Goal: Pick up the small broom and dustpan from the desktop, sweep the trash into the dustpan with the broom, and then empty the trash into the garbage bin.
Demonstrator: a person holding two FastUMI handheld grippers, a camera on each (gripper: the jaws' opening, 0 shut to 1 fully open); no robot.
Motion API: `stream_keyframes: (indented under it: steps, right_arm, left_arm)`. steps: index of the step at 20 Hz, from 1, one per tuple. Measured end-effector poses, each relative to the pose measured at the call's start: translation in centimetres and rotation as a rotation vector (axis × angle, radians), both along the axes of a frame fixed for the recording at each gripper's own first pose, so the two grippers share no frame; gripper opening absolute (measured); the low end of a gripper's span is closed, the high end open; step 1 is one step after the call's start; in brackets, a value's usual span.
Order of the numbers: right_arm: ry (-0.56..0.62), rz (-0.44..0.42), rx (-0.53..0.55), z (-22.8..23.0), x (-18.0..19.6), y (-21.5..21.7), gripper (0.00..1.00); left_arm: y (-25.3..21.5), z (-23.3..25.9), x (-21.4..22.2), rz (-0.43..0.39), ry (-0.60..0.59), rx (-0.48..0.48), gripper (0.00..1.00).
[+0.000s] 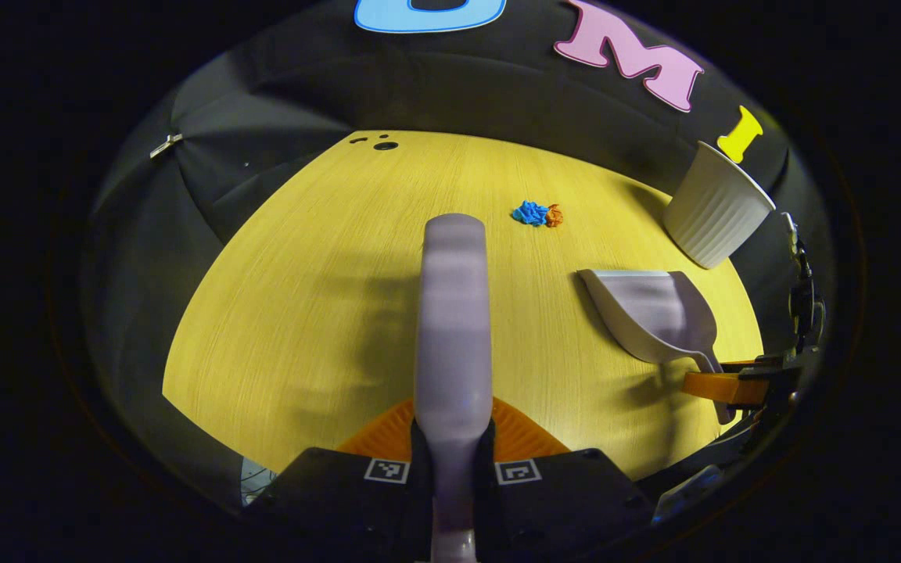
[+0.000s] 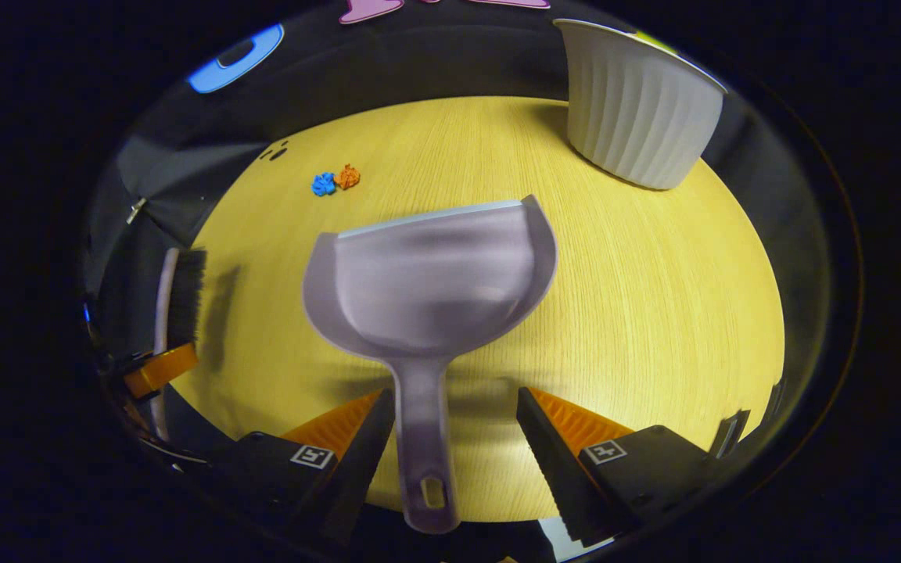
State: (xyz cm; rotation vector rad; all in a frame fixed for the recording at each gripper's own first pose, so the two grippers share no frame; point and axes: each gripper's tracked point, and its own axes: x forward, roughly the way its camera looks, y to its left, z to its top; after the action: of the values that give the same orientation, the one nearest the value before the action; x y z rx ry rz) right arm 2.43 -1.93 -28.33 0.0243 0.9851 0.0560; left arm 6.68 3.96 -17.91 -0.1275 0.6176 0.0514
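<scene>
left gripper (image 1: 452, 438) grips broom (image 1: 454, 313) | right gripper (image 2: 454, 438) wide around dustpan (image 2: 431, 281)

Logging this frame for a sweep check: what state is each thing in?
Grey plastic broom: clamped in left gripper, above the table.
Grey plastic dustpan: handle between open right gripper fingers, ungripped.
Blue and orange crumpled paper trash: unswept.
White ribbed garbage bin: upright.

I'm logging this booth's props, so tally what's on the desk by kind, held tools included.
Crumpled paper scraps, one blue and one orange: 2
Pale grey plastic dustpan: 1
Grey-handled small broom with black bristles: 1
White ribbed garbage bin: 1
Total: 5
</scene>
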Motion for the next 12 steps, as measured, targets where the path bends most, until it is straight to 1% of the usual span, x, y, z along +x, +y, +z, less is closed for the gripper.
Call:
stream_keyframes:
  steps: [4,5,6,7,8,10,12]
  right_arm:
    - [0.046,-0.016,-0.015,-1.6,1.2,0.4,0.95]
    - [0.043,-0.019,-0.028,-1.5,1.4,0.3,0.87]
    - [0.041,-0.005,-0.019,-1.5,1.9,0.8,0.83]
    - [0.042,-0.001,-0.034,-1.5,2.0,0.6,0.73]
    - [0.046,0.002,-0.040,-1.6,2.3,0.7,0.68]
    - [0.043,0.003,-0.049,-1.6,2.4,0.5,0.63]
    - [0.038,0.012,-0.030,-1.5,2.7,0.7,0.39]
  left_arm:
    - [0.2,-0.1,-0.1,0.037,0.014,-0.012,0.25]
    - [0.2,-0.1,0.1,0.042,0.017,-0.013,0.25]
    - [0.2,-0.1,0.1,0.047,0.020,-0.014,0.25]
    - [0.2,-0.1,0.3,0.050,0.023,-0.015,0.25]
    - [0.2,-0.2,0.4,0.052,0.028,-0.015,0.25]
    - [0.0,-0.1,0.8,0.050,0.038,-0.012,0.25]
    - [-0.2,-0.1,1.8,0.032,0.050,0.002,0.25]
